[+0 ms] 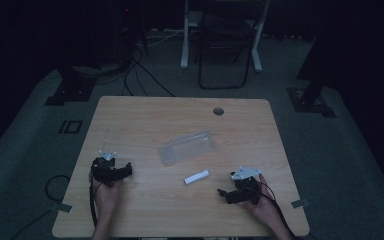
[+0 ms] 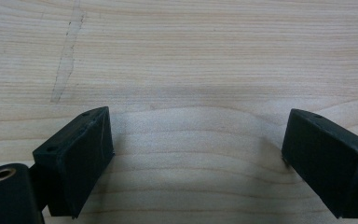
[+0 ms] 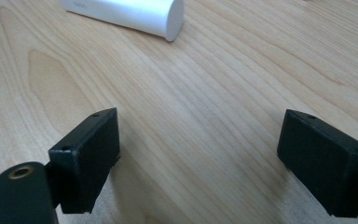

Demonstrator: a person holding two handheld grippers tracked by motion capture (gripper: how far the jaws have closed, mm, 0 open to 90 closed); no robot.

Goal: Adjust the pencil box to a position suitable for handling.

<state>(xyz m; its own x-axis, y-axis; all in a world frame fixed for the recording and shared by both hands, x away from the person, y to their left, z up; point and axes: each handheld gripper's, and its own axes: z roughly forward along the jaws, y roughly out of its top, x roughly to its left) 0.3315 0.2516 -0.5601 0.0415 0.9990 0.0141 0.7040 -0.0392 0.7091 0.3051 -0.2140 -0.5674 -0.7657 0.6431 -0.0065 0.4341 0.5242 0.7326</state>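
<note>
High view: a light wooden desk (image 1: 145, 112) with rounded corners stands on grey carpet in a dim room, with a round cable hole (image 1: 218, 111) near its far edge. A clear plastic case (image 1: 188, 147) lies flat near the middle of the desk, its long side running at a slant from the near left toward the far right. A small white cylinder (image 1: 196, 177) lies on its side just nearer the near edge than the case, apart from it and slanted the same way.

The left gripper (image 1: 125, 170) is held in the person's left hand (image 1: 105, 192) toward the near left corner of the desk, well apart from both the case and the cylinder. The right gripper (image 1: 225, 195) is held in the right hand (image 1: 263, 205) toward the near right corner, with the cylinder near it on its left. A black cable (image 1: 93, 207) trails from the left gripper toward the near edge.

Left gripper view: the left gripper (image 2: 196, 154) has its jaws spread wide over bare wood grain, with nothing between them. A pale streak (image 2: 67, 56) marks the desk surface beyond the left jaw.

Right gripper view: the right gripper (image 3: 198, 156) likewise has its jaws spread wide, with only bare wood between them. The white cylinder (image 3: 130, 14) lies ahead of the jaws at the upper left, its flat round end facing right, clear of both jaws.

Beyond the far edge of the desk, a dark folding chair (image 1: 225, 47) and white frame legs (image 1: 185, 35) stand on the carpet.
</note>
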